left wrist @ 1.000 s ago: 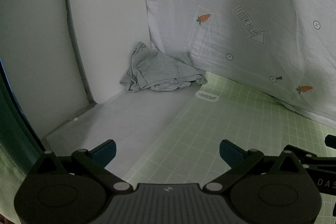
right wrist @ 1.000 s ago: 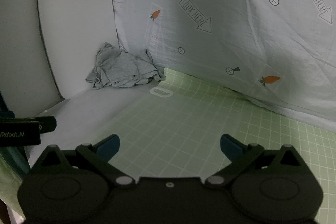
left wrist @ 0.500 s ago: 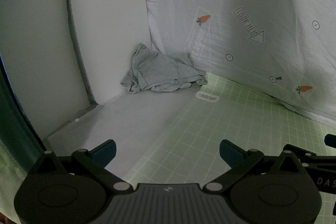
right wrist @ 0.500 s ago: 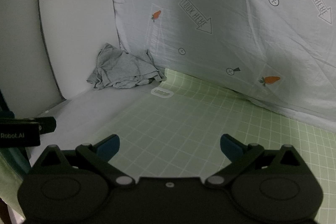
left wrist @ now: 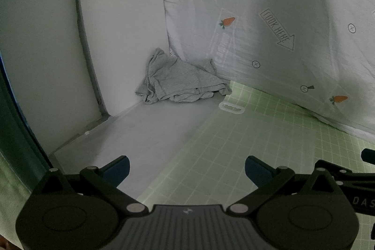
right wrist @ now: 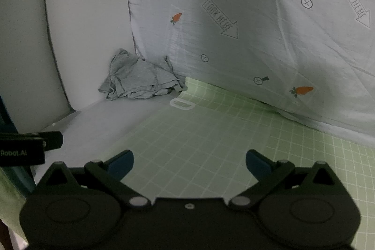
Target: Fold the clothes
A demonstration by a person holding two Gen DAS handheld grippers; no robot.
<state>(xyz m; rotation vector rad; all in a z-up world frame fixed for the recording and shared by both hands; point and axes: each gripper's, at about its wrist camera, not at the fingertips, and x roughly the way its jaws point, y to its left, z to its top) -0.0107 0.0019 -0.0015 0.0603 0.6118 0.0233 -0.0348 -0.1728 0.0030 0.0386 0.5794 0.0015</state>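
Observation:
A crumpled grey garment (left wrist: 180,81) lies in the far corner where the white panel meets the printed sheet; it also shows in the right wrist view (right wrist: 140,79). My left gripper (left wrist: 187,168) is open and empty, well short of the garment, over the edge of the green grid mat (left wrist: 257,144). My right gripper (right wrist: 189,162) is open and empty too, above the mat (right wrist: 222,132). The right gripper's side shows at the right edge of the left wrist view (left wrist: 351,179); the left gripper's body shows at the left of the right wrist view (right wrist: 23,147).
A white padded panel (left wrist: 121,27) stands at the left. A pale sheet printed with carrots and "LOOK HERE" arrows (left wrist: 281,27) rises behind the mat. The mat has a white handle slot (left wrist: 231,107) near the garment. A grey surface (left wrist: 140,132) lies left of the mat.
Both views have shifted very slightly; the garment sits a touch higher in frame. Both grippers stay open and empty.

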